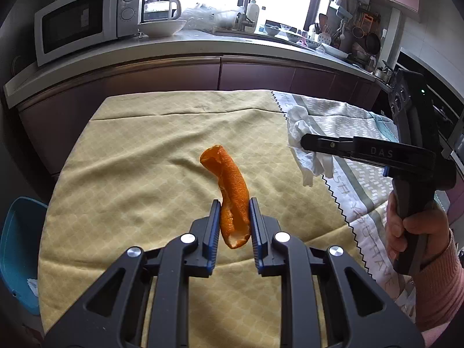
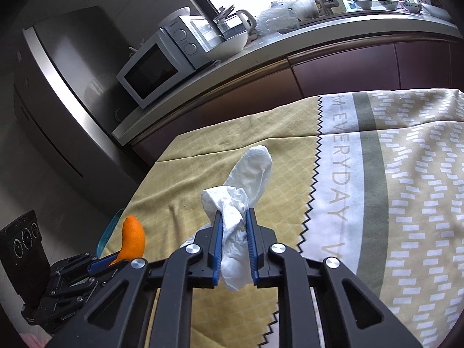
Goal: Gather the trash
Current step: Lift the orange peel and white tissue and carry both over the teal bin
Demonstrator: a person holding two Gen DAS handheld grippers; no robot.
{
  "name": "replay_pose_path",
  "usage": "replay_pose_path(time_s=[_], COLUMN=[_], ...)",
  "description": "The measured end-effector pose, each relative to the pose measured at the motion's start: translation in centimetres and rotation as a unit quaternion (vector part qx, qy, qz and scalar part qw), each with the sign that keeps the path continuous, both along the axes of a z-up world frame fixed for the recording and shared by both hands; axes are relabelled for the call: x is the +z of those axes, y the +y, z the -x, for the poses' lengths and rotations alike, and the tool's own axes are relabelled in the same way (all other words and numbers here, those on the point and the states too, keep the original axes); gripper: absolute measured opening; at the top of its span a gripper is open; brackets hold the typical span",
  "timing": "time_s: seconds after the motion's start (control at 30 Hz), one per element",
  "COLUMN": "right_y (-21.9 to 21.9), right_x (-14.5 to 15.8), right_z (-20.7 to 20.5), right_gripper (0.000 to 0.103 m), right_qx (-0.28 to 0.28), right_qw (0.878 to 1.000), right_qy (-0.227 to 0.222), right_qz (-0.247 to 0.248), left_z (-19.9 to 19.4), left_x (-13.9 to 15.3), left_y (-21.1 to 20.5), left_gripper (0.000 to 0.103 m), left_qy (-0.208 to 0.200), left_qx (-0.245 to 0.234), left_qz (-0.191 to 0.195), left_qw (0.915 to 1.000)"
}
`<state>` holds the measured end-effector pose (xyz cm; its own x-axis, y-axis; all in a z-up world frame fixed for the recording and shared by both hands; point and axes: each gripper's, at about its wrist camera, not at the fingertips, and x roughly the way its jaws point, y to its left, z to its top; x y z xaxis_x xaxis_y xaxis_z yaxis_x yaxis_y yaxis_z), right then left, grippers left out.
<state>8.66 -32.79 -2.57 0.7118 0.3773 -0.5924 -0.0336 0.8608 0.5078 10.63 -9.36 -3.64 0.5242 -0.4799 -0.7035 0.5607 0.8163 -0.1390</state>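
A curled strip of orange peel (image 1: 233,194) is pinched between the blue pads of my left gripper (image 1: 234,207), lifted above the yellow tablecloth (image 1: 145,179). In the right wrist view the same orange peel (image 2: 132,239) shows at lower left, sticking up from the left gripper (image 2: 108,261). My right gripper (image 2: 234,217) is shut on a crumpled white tissue (image 2: 245,185), which hangs clear of the cloth. From the left wrist view, the tissue (image 1: 301,145) dangles from the right gripper (image 1: 304,142) at the right, held by a hand in a pink sleeve (image 1: 417,232).
A blue bin (image 1: 17,249) sits beside the table's left edge, with white paper inside. A patterned white and grey cloth (image 2: 406,174) covers the table's right part. Behind runs a kitchen counter (image 1: 203,43) with a microwave (image 1: 84,20), a kettle and bowls.
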Motion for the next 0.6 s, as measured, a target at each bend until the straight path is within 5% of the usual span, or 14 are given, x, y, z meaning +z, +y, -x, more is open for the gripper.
replay_pose_path(time_s=[0.6], right_y=[6.9], right_x=[1.6], right_z=[1.2], right_gripper=[0.014], right_qx=[0.066], right_qw=[0.997], right_qy=[-0.028], right_qz=[-0.040], left_z=[0.5], left_x=[1.0], left_y=[6.0], left_gripper=[0.020], left_qy=[-0.005], left_qx=[0.058], left_qz=[0.012], left_qw=[0.9982])
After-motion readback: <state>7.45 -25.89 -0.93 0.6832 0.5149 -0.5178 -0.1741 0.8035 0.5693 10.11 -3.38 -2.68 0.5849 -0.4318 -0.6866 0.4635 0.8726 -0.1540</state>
